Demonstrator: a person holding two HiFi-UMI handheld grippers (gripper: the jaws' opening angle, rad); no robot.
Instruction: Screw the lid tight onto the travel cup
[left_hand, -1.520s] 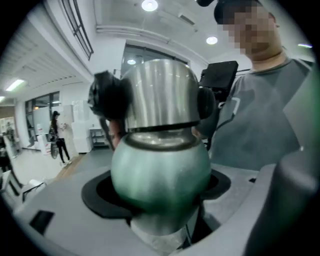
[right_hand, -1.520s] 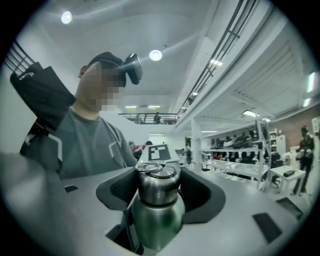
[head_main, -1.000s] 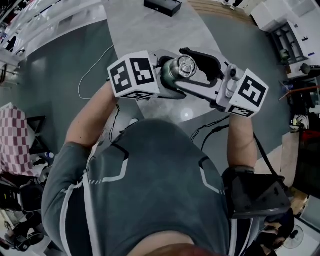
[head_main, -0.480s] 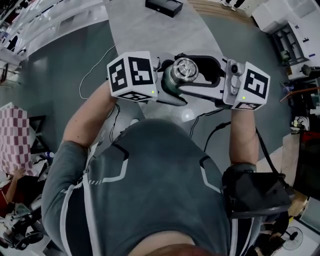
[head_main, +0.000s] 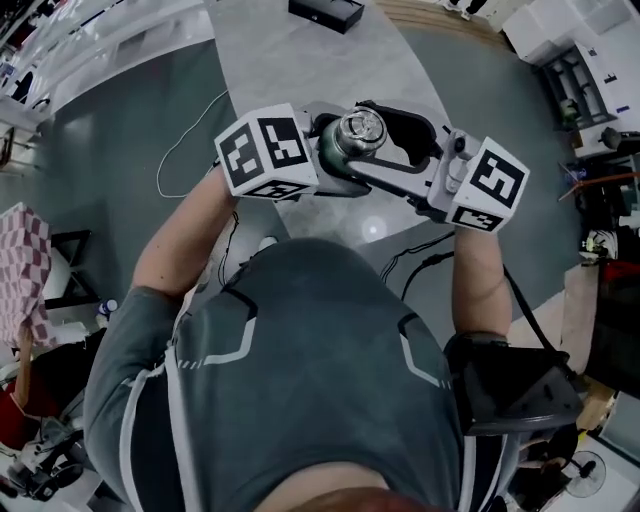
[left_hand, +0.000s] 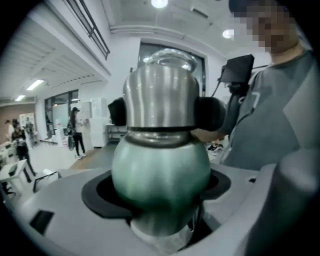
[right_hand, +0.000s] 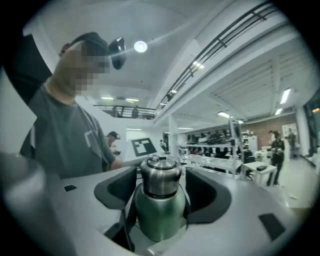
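A green travel cup (head_main: 335, 152) with a steel lid (head_main: 362, 128) is held up in front of the person's chest. My left gripper (head_main: 338, 168) is shut on the green body (left_hand: 160, 165), which fills the space between its dark pads. My right gripper (head_main: 372, 140) comes in from the right with the lid (right_hand: 160, 175) between its black pads (right_hand: 207, 192). A narrow gap shows on each side of the lid. Its jaws have just been opening. The lid sits upright on the cup's mouth.
Below the grippers runs a pale marbled table (head_main: 300, 50) with a black box (head_main: 325, 12) at its far end. A thin cable (head_main: 190, 140) trails off the table's left side. Shelves, desks and other people stand in the background.
Half a second ago the right gripper stood swung a little upward around the lid; now it is back near its earlier place. The cup and left gripper stayed nearly still.
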